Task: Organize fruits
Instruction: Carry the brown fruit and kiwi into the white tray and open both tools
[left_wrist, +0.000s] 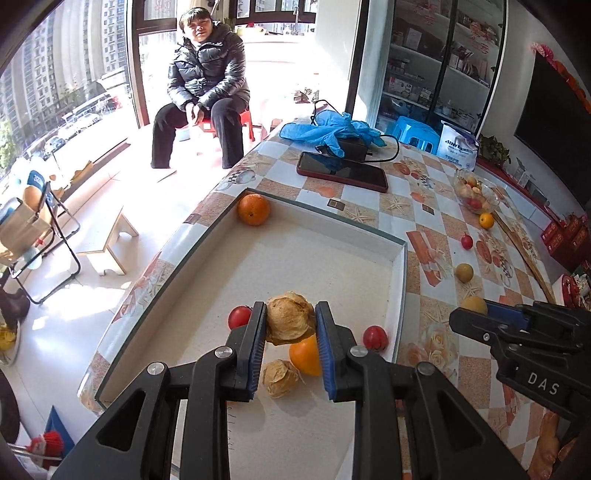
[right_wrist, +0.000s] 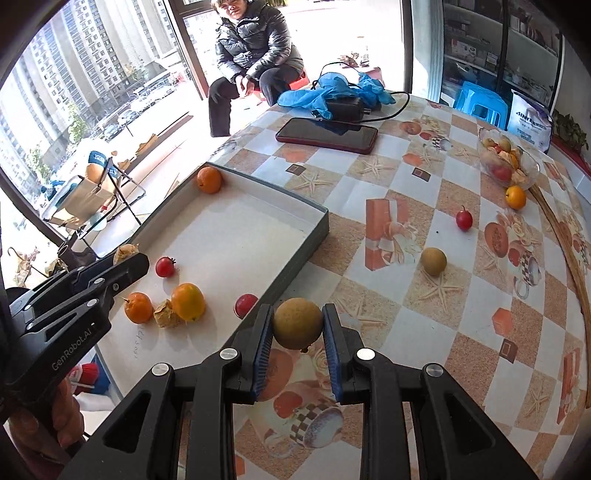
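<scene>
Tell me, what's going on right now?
Left gripper shut on husked fruit, over tray. Right gripper shut on brown fruit, over table. Nothing in the way.

Fruit and gear on the patterned desk (right_wrist: 461, 314), counted.

One shallow white tray with grey walls (right_wrist: 314, 225); one large round orange (right_wrist: 209, 180); three small red round fruits (right_wrist: 165, 266), two in the tray and one on the desk; three small yellow-orange round fruits (right_wrist: 188, 301), two in the tray and one on the desk; two papery brown husked fruits (left_wrist: 290, 319); two smooth tan round fruits (right_wrist: 433, 261); one clear glass bowl (right_wrist: 532, 168) whose fruit is too heaped to count; one dark phone in a red case (right_wrist: 327, 134); one black charger block (right_wrist: 345, 107); two black tools with blue pads, the left tool (left_wrist: 290, 306) and the right tool (right_wrist: 298, 310); one seated person (left_wrist: 207, 85).
</scene>
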